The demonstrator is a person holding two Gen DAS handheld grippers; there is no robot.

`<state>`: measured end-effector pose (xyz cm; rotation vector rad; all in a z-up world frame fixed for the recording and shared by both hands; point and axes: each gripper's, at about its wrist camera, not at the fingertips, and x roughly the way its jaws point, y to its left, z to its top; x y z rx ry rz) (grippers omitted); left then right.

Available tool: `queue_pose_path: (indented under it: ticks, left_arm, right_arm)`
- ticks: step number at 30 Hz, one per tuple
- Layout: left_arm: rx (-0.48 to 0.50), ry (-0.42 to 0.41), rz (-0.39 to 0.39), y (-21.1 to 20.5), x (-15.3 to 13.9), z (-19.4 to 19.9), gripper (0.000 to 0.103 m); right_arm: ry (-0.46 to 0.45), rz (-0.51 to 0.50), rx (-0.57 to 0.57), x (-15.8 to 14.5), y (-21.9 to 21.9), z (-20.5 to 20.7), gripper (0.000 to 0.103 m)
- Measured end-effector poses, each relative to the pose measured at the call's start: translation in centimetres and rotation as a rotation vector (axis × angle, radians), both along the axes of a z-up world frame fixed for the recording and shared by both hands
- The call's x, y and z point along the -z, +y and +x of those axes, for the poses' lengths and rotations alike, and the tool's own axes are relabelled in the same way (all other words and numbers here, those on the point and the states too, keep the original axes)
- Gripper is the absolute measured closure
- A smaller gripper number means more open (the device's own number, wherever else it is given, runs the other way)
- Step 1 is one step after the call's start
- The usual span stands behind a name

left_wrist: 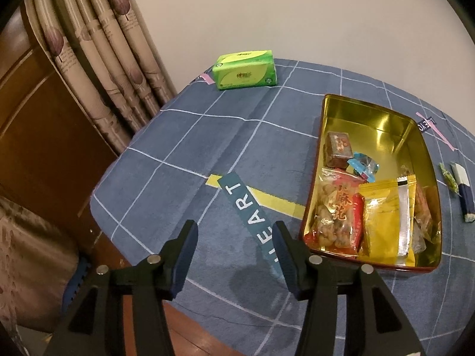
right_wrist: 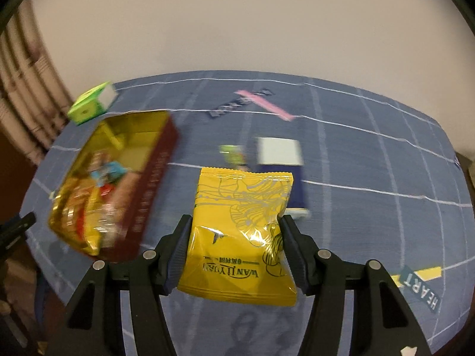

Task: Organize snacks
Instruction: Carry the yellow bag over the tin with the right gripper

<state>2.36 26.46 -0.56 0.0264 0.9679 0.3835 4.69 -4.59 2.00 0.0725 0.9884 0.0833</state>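
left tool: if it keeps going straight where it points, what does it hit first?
Probably the blue checked tablecloth, around the "HEART" strip. The left tool is open and empty; the gold tin sits off to the right of that line.

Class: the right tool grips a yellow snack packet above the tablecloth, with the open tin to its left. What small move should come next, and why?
Probably carry the yellow packet leftward until it is over the tin. The right tool clamps it clear of the cloth, and the tin already holds the other snacks, with bare gold floor at its far end.

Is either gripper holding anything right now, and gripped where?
Right gripper pinches a yellow foil snack packet by its side edges, mid-length. Left gripper is open, holding nothing.
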Motion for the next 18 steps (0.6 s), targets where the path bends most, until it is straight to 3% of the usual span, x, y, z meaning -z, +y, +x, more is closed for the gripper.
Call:
queue_pose_path:
  ticks: [7,18]
  left_arm:
    - [-0.051,0.010,-0.015,1.8,0.1,0.0,0.050]
    - [-0.156,0.008,-0.064,4.5,0.1,-0.4,0.049]
  right_arm:
    - [-0.008,0.002,-0.119,-0.8,6.5,-0.2,0.048]
    - [0.018,0.045,-0.197,-0.7,13.4,1.0,0.048]
